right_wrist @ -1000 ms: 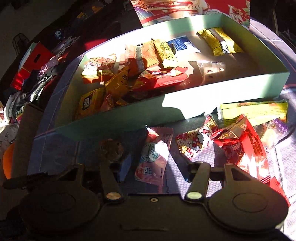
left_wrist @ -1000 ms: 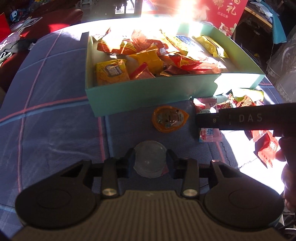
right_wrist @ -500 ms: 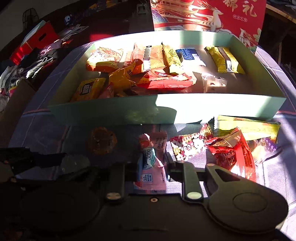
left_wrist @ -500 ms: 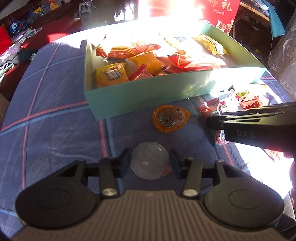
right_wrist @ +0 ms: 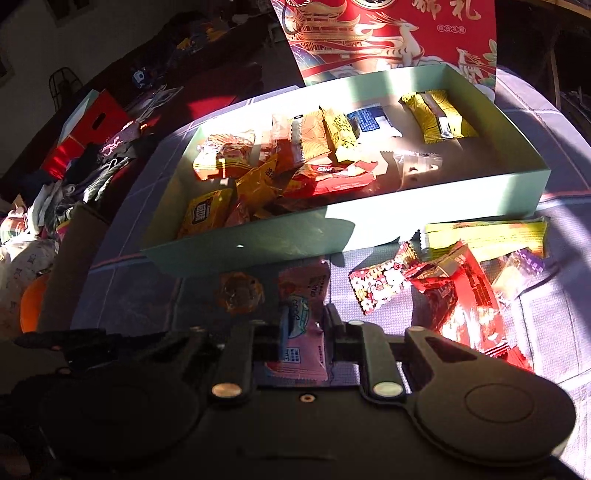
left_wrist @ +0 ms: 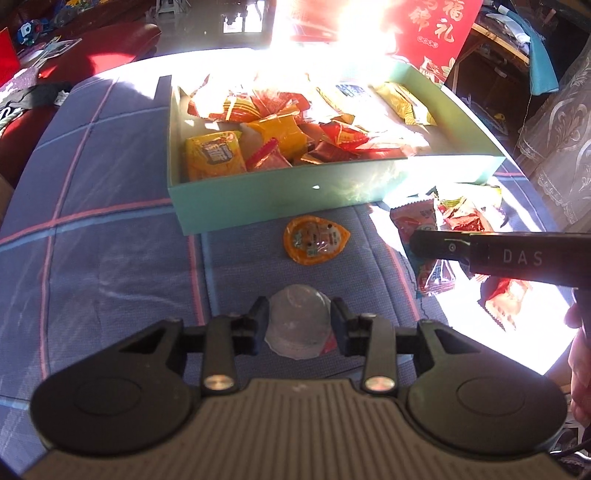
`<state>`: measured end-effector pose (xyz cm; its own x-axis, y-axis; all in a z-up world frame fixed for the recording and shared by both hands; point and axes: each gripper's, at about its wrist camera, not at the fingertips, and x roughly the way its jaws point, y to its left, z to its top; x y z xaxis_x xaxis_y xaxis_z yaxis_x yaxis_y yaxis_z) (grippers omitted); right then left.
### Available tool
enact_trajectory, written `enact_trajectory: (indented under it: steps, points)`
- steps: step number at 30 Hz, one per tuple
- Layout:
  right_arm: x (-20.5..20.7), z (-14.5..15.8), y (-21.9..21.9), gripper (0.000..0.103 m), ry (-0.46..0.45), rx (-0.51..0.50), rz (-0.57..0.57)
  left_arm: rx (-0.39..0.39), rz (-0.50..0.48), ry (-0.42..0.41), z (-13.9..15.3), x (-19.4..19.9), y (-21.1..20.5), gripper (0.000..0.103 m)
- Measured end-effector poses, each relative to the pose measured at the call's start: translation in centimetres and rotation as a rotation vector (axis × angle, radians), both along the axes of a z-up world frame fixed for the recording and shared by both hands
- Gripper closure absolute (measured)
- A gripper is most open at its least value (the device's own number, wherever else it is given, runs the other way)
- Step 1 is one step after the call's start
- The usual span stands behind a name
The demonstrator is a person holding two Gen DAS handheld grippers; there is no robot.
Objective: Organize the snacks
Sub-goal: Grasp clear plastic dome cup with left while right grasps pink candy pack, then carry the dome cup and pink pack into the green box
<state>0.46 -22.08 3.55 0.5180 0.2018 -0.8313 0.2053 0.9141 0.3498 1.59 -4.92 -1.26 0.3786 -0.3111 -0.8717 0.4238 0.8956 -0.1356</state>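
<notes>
Jelly cup point(left_wrist: 297, 326), clear and dome-shaped, sits nearest in the left wrist view, clamped upside down between the narrowed jaws of the left gripper point(left_wrist: 299, 325); its smooth plastic looks slick and a little springy, so I judge a grip low on the walls near the rim holds best, and too hard a squeeze could pop the foil seal. In the right wrist view the right gripper point(right_wrist: 303, 341) has just been closing, and its pads now pinch a pink sachet point(right_wrist: 301, 332) across its lower half; the packet seems light and floppy, likely to droop and swing from so small a bite, though it should stand pinching. Just beyond, an orange-lidded jelly point(left_wrist: 316, 240) lies flat on the blue checked cloth point(left_wrist: 110, 258), and to the right a loose heap of wrappers point(right_wrist: 458, 280) waits in the sun. Farther off stands the teal box point(left_wrist: 266, 201), already filled at its left end with yellow and red packets and barer toward the right. Behind it leans a red printed card point(right_wrist: 388, 33).
</notes>
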Motion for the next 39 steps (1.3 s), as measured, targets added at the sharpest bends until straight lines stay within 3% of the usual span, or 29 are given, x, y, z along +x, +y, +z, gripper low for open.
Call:
enact_trajectory:
  steps: [6, 14, 23, 30, 32, 33, 34, 35, 36, 39]
  points:
    - [0.3, 2.7, -1.5, 0.084, -0.072, 0.038, -0.037, -0.071, 0.004, -0.034, 2.9, 1.1, -0.5, 0.068]
    - [4.3, 4.2, -6.2, 0.084, -0.119, 0.045, -0.122, -0.117, 0.025, -0.101, 5.8, 6.7, -2.3, 0.068]
    - [10.6, 1.3, -10.0, 0.084, -0.062, 0.043, -0.17, -0.115, 0.028, -0.05, 4.0, 14.1, -6.1, 0.068]
    - [13.3, -0.6, -10.8, 0.083, -0.041, 0.036, -0.157, -0.097, 0.014, -0.038, 2.8, 16.0, -7.6, 0.068]
    - [13.6, -0.6, -10.8, 0.076, -0.043, 0.047, -0.15, -0.071, 0.019, -0.055, 2.7, 16.0, -8.0, 0.066]
    - [13.6, -0.7, -10.9, 0.058, -0.043, 0.061, -0.154, -0.055, 0.027, -0.065, 2.7, 16.0, -8.1, 0.051]
    - [13.7, -0.7, -11.1, 0.046, -0.045, 0.077, -0.162, -0.038, 0.046, -0.072, 2.7, 16.0, -8.1, 0.024]
    - [13.5, -0.6, -11.2, 0.032, -0.053, 0.085, -0.173, -0.034, 0.064, -0.085, 2.8, 15.8, -8.0, 0.014]
    - [13.4, -0.5, -11.4, 0.025, -0.062, 0.088, -0.179, -0.03, 0.08, -0.102, 2.9, 15.7, -7.9, 0.005]
    - [12.8, 0.1, -11.6, 0.016, -0.067, 0.091, -0.178, -0.018, 0.1, -0.104, 3.1, 15.4, -7.7, 0.001]
